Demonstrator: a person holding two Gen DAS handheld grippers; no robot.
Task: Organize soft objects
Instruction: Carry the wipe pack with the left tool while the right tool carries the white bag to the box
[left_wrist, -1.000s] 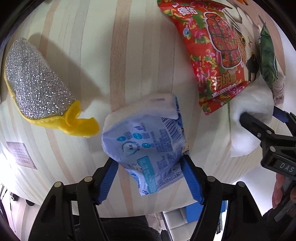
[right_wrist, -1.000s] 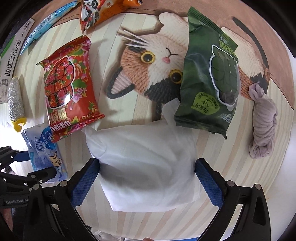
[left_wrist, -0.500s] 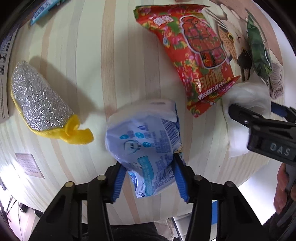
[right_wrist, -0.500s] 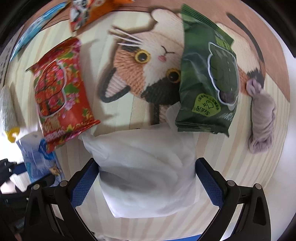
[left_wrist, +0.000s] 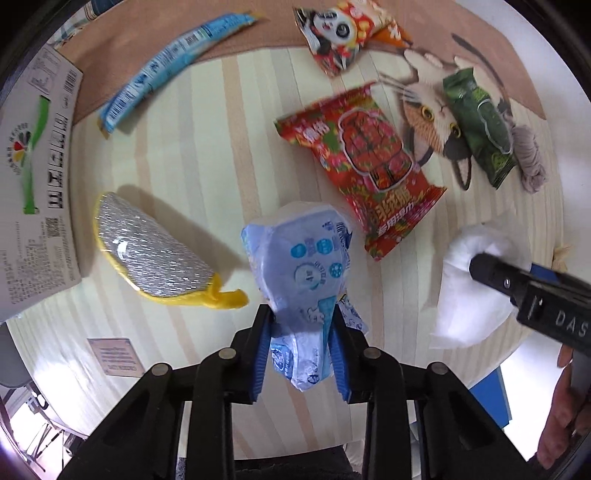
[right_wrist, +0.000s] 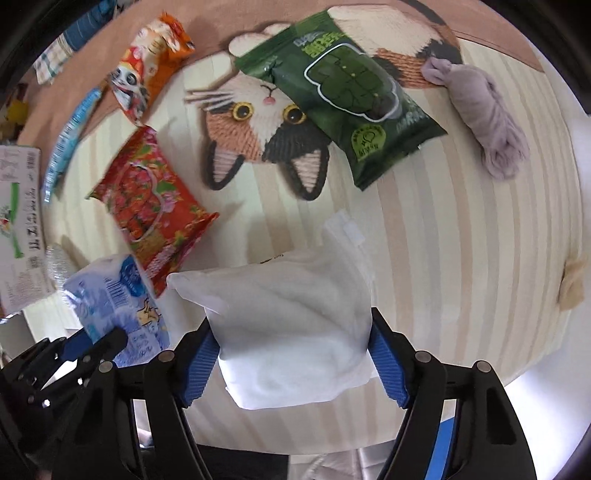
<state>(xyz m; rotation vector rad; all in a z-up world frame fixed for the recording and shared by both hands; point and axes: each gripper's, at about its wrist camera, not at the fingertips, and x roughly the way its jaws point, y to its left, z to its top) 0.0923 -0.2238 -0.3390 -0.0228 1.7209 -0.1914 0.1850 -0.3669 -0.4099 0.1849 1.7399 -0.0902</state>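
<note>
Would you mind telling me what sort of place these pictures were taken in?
Probably a home or a staged household tabletop: a round table with a striped cat-print cloth, strewn with a red floral snack packet, a green snack packet and a silver scouring pad with yellow trim.

Both packs newly clamped, lifted

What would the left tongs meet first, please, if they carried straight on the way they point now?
Probably the striped mat below, since the left tongs point steeply down, already shut on the blue tissue pack; how far off is unclear.
</note>
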